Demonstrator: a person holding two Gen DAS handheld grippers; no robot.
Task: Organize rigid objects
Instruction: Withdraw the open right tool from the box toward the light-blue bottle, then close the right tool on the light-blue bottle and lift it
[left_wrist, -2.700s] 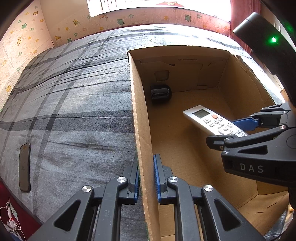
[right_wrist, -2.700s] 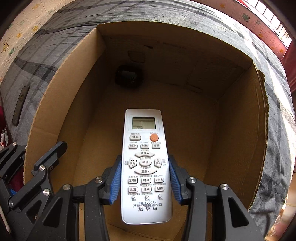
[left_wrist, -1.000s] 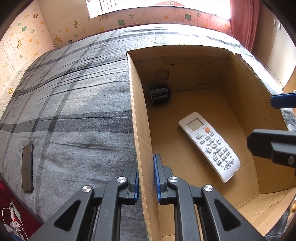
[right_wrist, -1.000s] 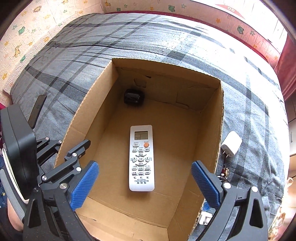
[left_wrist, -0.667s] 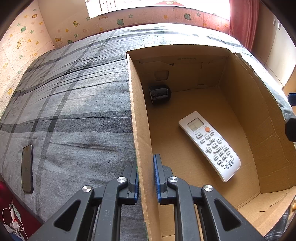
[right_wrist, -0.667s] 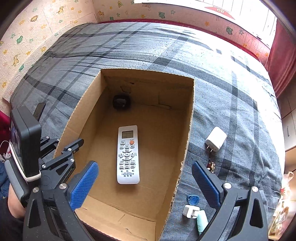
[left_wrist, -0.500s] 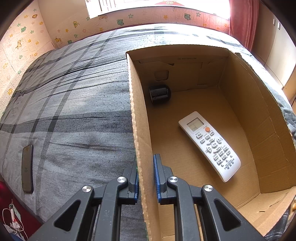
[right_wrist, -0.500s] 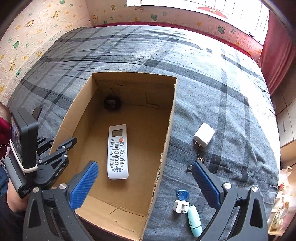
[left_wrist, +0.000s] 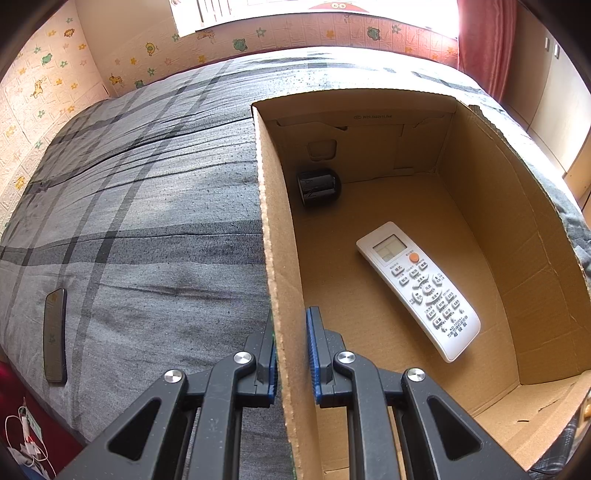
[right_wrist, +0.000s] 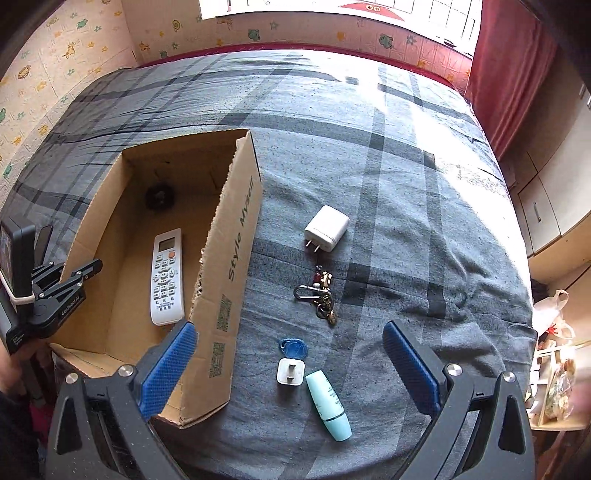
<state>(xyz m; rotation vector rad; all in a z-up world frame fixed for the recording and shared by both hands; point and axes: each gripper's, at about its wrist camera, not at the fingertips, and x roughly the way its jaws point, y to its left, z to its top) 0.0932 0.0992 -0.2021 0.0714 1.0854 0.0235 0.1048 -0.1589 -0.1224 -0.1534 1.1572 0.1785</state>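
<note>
An open brown cardboard box (left_wrist: 480, 155) sits on a bed with a grey blanket crossed by dark stripes (left_wrist: 147, 221). Inside the box, a long white remote control with an orange button (left_wrist: 419, 288) lies flat on the bottom, near the middle. A small round black thing (left_wrist: 318, 186) sits in the far left corner of the box, right by the left wall.

The left gripper (left_wrist: 291, 354) is closed tight on the left wall of the box, one blue pad on the outside and one on the inside. The right gripper (right_wrist: 288, 365) is wide open and holds nothing. It hangs over the blanket, just right of the box.

On the blanket to the right of the box lie small things. A white square charger with two prongs (right_wrist: 327, 228) is farthest. A bunch of keys with a silver clip (right_wrist: 320, 295) is nearer. Then come a round blue tag (right_wrist: 293, 348), a small white plug (right_wrist: 290, 372) and a light green tube (right_wrist: 328, 404), close together.

A flat dark phone (left_wrist: 55, 334) lies on the blanket far to the left of the box, near the bed's edge.

The walls have cream paper with little animals and stars (left_wrist: 44, 85). A bright window is at the far side, and a red curtain (right_wrist: 511, 70) hangs on the right.
</note>
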